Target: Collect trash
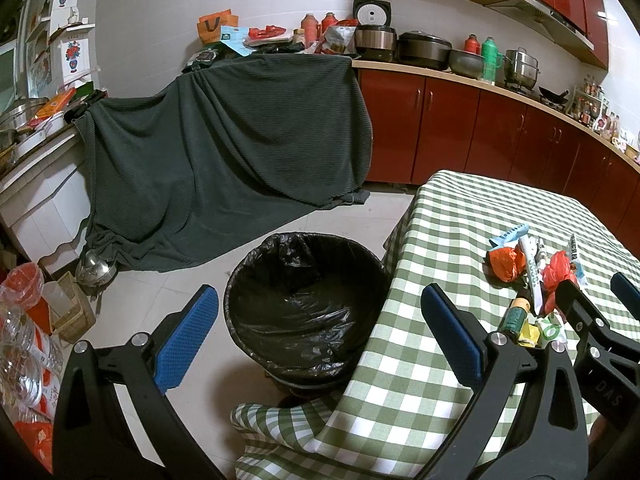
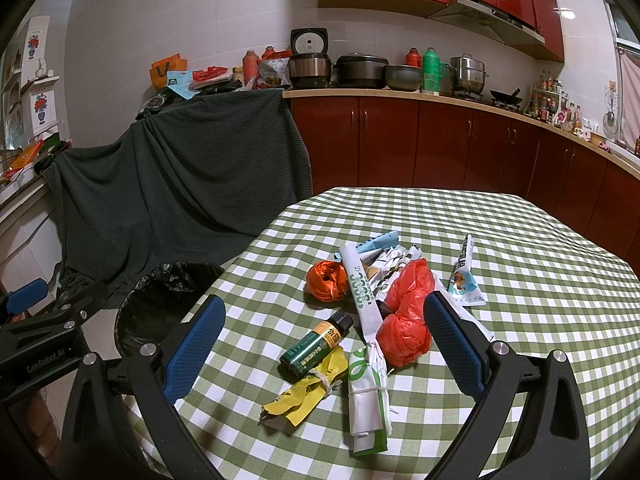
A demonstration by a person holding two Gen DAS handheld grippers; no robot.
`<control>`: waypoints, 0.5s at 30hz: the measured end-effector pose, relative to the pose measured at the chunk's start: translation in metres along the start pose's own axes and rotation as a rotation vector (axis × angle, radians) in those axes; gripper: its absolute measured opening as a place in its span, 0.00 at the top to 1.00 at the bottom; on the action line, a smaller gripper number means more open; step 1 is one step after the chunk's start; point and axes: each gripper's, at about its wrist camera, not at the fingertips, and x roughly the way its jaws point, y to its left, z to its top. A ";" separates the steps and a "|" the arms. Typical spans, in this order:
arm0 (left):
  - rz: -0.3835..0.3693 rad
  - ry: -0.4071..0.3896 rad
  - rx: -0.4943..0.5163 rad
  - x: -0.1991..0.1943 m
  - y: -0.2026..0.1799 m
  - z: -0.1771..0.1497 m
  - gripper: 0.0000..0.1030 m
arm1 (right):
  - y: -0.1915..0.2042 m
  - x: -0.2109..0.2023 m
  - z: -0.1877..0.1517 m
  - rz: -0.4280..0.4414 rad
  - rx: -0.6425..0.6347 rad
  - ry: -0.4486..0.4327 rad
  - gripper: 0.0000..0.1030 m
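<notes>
A pile of trash lies on the green-checked table (image 2: 520,240): a small dark green bottle (image 2: 316,344), a yellow wrapper (image 2: 308,392), a red plastic bag (image 2: 406,312), an orange bag (image 2: 326,280), a long white-green wrapper (image 2: 362,300) and a blue-white packet (image 2: 464,276). My right gripper (image 2: 324,344) hovers open over the bottle and wrappers, holding nothing. A black-lined bin (image 1: 304,304) stands on the floor left of the table. My left gripper (image 1: 320,332) is open above the bin, empty. The right gripper (image 1: 600,312) shows at the left wrist view's right edge.
A dark green cloth (image 1: 224,148) drapes over furniture behind the bin. Red cabinets (image 2: 440,144) with pots line the back wall. A kettle (image 1: 94,268), a basket (image 1: 74,312) and plastic bottles (image 1: 24,352) sit on the floor at left.
</notes>
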 end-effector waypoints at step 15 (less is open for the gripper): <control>0.000 0.001 -0.002 0.000 0.000 0.000 0.04 | 0.000 0.001 0.000 0.000 0.000 0.000 0.06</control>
